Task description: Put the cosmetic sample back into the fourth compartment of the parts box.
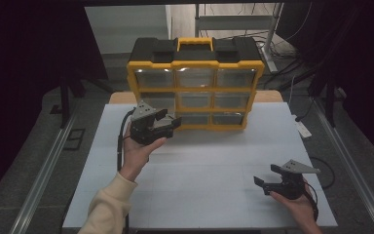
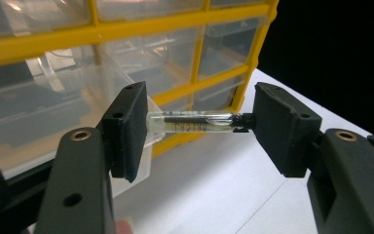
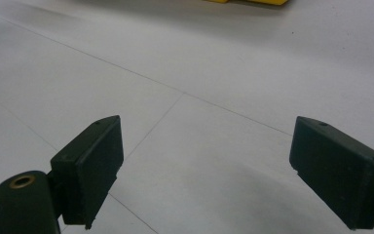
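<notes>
- Two grippers are in your hands over the white table (image 1: 199,161), one at far left by the organizer, the other at near right.
- Your left hand (image 1: 135,155) holds the left gripper (image 1: 168,119) raised just in front of the lower left corner of the yellow and black drawer organizer (image 1: 195,83).
- Its jaws are clamped end to end on a small clear glass vial (image 2: 192,122), lying crosswise between the pads (image 2: 126,129), with its black cap against the right pad.
- Dark printing runs along the vial, but it is too small and blurred for you to read.
- Behind the vial, in the left gripper view, a clear plastic drawer (image 2: 44,112) stands pulled out from the organizer's frame; the vial is just in front of its near corner.
- No brand or label is legible on the organizer's yellow frame or black top.
- Your right hand (image 1: 299,204) holds the right gripper (image 1: 268,176) low over the near right part of the table, well apart from the organizer.
- Its jaws stand wide apart with nothing between them, only bare white tabletop with thin seam lines beyond.
</notes>
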Demonstrator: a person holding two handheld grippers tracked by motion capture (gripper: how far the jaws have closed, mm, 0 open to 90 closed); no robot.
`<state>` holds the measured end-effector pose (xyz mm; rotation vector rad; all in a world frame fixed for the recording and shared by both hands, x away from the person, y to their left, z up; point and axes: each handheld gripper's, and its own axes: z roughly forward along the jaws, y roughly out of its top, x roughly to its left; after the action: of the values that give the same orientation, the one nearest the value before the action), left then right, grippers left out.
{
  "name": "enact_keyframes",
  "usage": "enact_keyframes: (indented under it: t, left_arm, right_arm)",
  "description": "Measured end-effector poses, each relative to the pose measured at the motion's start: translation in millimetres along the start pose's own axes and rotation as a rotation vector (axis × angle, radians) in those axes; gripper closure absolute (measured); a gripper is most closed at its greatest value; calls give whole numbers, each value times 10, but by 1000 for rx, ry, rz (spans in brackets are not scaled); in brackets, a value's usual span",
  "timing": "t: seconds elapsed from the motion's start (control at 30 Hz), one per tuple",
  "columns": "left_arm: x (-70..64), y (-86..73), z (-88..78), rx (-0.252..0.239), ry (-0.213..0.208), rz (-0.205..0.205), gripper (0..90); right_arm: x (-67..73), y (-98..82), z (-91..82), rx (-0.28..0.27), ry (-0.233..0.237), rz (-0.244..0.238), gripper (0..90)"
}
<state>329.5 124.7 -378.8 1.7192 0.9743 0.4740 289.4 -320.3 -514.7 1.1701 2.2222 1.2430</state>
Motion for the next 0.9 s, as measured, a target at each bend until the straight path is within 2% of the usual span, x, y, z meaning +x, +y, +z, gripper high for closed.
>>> enact_keyframes:
  t: [0.2,0.47,0.9]
  left_arm:
    - [64,43,-40,-9,12,-9,397]
    - [191,85,-40,-20,51,-28,397]
    - [399,147,40,12,120,-52,397]
  right_arm:
    - [6,0,0,0,-1,-1,132]
    - [3,0,-7,-1,1,1,132]
    - [5,0,-2,-1,-1,2,132]
